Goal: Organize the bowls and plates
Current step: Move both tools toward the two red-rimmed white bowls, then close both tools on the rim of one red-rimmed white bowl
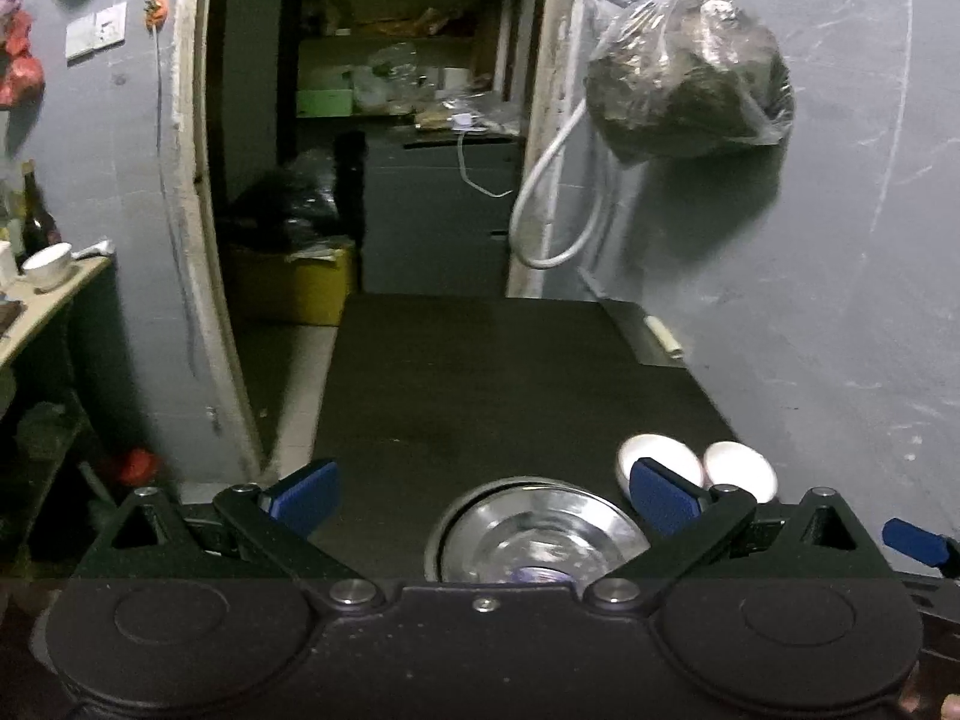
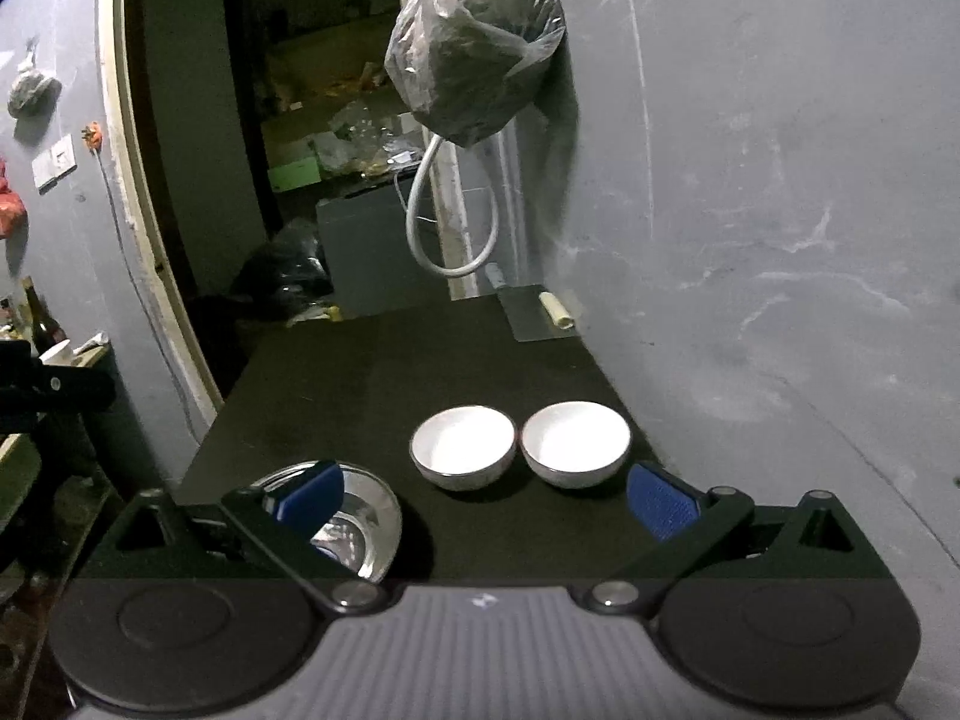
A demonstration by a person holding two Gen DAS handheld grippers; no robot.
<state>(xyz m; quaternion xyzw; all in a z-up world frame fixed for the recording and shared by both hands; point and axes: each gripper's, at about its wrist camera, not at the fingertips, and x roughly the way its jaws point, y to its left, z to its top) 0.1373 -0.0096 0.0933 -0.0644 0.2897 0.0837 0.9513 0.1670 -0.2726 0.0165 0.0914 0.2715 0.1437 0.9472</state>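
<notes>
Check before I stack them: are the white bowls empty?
Empty: both white bowls sit upright, with bare white insides in the right wrist view.

A scuffed grey wall (image 2: pixel 780 210) runs along the right of a dark table (image 2: pixel 372 372). A plastic bag (image 2: pixel 474 42) hangs on it, with a white hose (image 2: pixel 420 222) looping beneath. Beyond a pale-framed doorway (image 1: pixel 198 180) lies a dim storeroom — cluttered shelves (image 1: pixel 384 78), a grey cabinet (image 1: pixel 438 210), a yellow box (image 1: pixel 294 288).
</notes>
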